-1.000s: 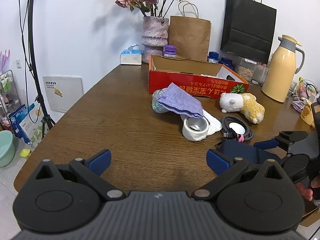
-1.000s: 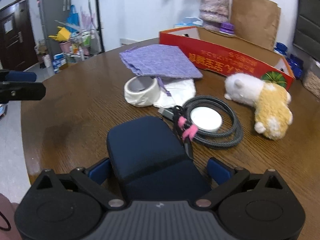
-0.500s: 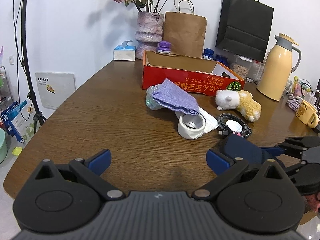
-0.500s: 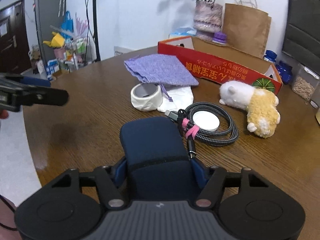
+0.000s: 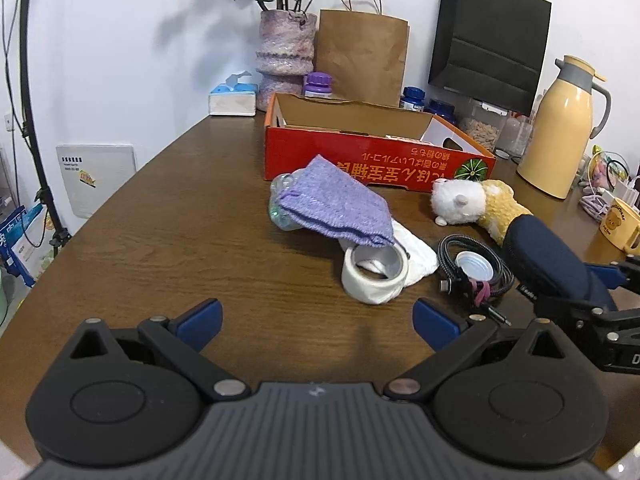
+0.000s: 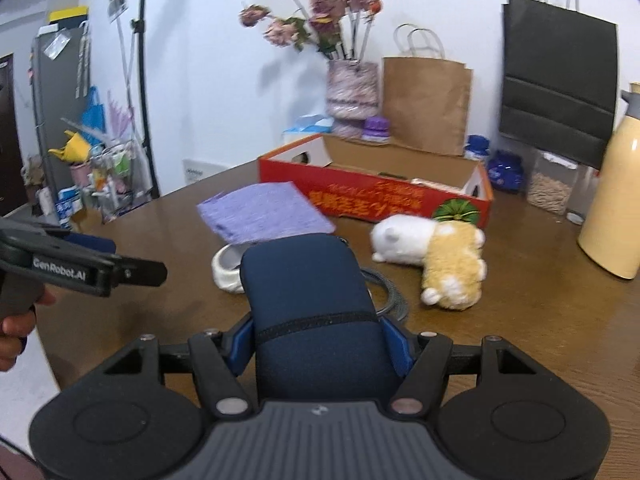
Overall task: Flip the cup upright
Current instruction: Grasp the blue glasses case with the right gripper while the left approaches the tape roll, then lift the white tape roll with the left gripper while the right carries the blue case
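The right gripper (image 6: 320,344) is clamped on a dark blue cup (image 6: 308,292), its blue pads pressing the cup's two sides; the jaws have just been closing, with the cup between them. The cup is off the brown desk (image 5: 160,240), tilted, its rounded closed end pointing forward and a little up, away from the gripper. From the left wrist view the same cup (image 5: 548,256) shows at the right edge, above the desk beside a coiled black cable (image 5: 476,268).

The left gripper (image 5: 316,316) hangs over bare desk with its jaws wide apart and nothing between them.

Ahead of it stands a roll of white tape (image 5: 374,274), partly under a purple cloth (image 5: 336,212). Behind these sit a red cardboard box (image 5: 372,160) and a white and yellow plush toy (image 5: 476,204). A yellow jug (image 5: 560,128) stands at the far right.
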### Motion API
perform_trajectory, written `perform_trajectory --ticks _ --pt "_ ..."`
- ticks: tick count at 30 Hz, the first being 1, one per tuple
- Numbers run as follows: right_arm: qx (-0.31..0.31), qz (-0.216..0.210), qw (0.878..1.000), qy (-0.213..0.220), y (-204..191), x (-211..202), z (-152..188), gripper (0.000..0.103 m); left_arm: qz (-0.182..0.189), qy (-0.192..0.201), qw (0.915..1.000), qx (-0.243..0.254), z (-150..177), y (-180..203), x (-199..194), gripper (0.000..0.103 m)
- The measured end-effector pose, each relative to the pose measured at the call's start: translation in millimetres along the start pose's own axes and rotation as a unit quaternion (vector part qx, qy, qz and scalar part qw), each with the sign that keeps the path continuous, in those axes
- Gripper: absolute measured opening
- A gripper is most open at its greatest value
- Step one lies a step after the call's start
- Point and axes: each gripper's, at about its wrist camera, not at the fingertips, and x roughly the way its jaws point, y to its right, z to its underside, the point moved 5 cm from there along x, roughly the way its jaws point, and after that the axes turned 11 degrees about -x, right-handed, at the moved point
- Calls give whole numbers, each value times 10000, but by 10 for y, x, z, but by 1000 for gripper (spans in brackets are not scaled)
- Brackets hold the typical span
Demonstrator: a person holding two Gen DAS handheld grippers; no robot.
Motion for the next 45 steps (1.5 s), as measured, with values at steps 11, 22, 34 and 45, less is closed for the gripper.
perform_trajectory --ticks 11,22,34,45 --pt "305 284 9991 91 293 166 12 64 -23 40 9997 232 -69 253 448 103" --pt "407 324 9985 154 338 303 -18 64 -31 -66 9997 239 -98 330 775 74" --pt "578 321 9976 214 317 354 -23 64 167 -234 9993 237 -54 304 719 49" --pt "708 360 9963 316 313 286 -32 64 461 -298 9984 130 -76 302 433 49"
